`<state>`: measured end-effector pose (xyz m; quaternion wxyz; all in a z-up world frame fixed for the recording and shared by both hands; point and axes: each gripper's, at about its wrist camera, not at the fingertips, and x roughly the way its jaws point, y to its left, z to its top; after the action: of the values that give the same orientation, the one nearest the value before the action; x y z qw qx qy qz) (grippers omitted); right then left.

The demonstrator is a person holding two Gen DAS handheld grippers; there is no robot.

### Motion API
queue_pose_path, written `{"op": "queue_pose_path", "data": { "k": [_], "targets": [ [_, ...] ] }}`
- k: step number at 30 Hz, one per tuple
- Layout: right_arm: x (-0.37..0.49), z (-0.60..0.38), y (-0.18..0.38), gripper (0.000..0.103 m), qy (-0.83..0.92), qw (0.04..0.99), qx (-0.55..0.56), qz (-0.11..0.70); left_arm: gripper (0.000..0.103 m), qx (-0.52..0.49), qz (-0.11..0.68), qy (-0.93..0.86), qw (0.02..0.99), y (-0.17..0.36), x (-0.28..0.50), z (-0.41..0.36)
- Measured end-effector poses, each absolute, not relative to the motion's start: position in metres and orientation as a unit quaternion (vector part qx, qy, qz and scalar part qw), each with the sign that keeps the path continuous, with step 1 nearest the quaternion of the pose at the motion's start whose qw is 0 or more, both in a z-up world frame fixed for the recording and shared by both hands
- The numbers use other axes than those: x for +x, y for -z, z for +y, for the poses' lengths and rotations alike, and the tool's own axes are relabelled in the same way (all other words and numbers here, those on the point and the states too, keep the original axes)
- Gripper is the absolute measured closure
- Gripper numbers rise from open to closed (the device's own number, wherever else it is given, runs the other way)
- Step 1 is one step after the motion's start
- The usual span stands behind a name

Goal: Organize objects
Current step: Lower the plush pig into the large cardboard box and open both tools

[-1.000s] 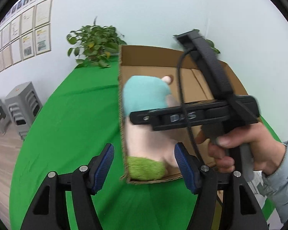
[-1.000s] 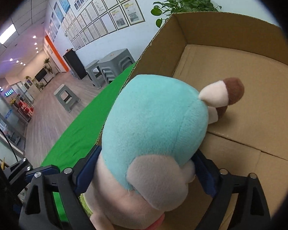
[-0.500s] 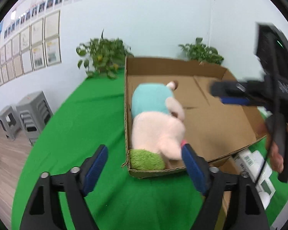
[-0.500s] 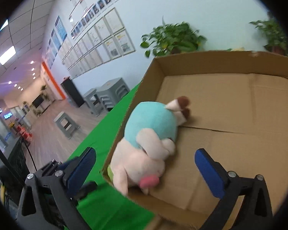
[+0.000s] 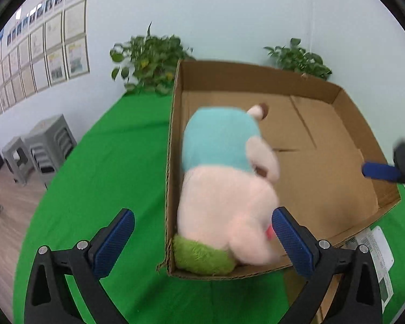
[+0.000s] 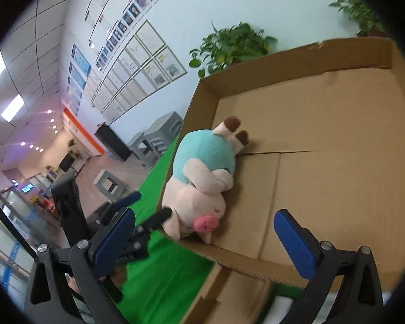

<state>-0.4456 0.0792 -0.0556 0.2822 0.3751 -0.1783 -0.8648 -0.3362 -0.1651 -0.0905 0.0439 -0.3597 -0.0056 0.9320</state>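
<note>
A plush pig [image 5: 226, 189] with a teal body and a green patch lies on its side in the near left corner of an open cardboard box [image 5: 324, 145] on a green table [image 5: 108, 178]. It also shows in the right wrist view [image 6: 199, 189], inside the box [image 6: 324, 162]. My left gripper [image 5: 202, 240] is open and empty, just in front of the box corner. My right gripper [image 6: 205, 240] is open and empty, held back over the box's near edge. One right finger [image 5: 380, 171] shows at the right edge of the left wrist view.
Two potted plants [image 5: 151, 62] [image 5: 299, 59] stand behind the box by the wall. Grey stools [image 5: 40, 145] stand on the floor left of the table. A white labelled package [image 5: 378, 251] lies beside the box's near right corner.
My right gripper let go of the plush pig, opened and pulled back out of the box to the right. The pig now lies in the box. My left gripper stayed open.
</note>
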Motion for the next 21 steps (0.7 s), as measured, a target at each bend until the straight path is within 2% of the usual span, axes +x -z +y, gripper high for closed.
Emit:
{"op": "queue_pose_path", "data": {
  "k": [7,9,12,13,14,17,21],
  "targets": [
    [-0.531,0.018,0.082,0.001,0.839,0.312,0.415,-0.159,0.008,-0.392,-0.058,-0.913,0.095,0.127,-0.344,-0.178],
    [-0.552,0.004,0.102,0.002,0.828,0.303,0.444,-0.16,0.015,-0.397,-0.065,-0.908,0.117,0.132,-0.346,-0.179],
    [-0.567,-0.005,0.125,0.003,0.809,0.316,0.467,-0.167,0.02,-0.395,-0.061,-0.907,0.131,0.136,-0.348,-0.178],
    [-0.569,-0.006,0.128,0.005,0.806,0.327,0.463,-0.172,0.021,-0.392,-0.054,-0.909,0.131,0.136,-0.348,-0.178],
    [-0.568,-0.006,0.13,0.013,0.802,0.345,0.454,-0.18,0.022,-0.39,-0.047,-0.91,0.132,0.136,-0.349,-0.177],
    [-0.562,-0.007,0.13,0.022,0.801,0.364,0.441,-0.176,0.023,-0.384,-0.048,-0.912,0.136,0.137,-0.35,-0.178],
    [-0.554,-0.004,0.128,0.023,0.796,0.377,0.435,-0.186,0.023,-0.374,-0.039,-0.916,0.138,0.135,-0.35,-0.176]
  ]
}}
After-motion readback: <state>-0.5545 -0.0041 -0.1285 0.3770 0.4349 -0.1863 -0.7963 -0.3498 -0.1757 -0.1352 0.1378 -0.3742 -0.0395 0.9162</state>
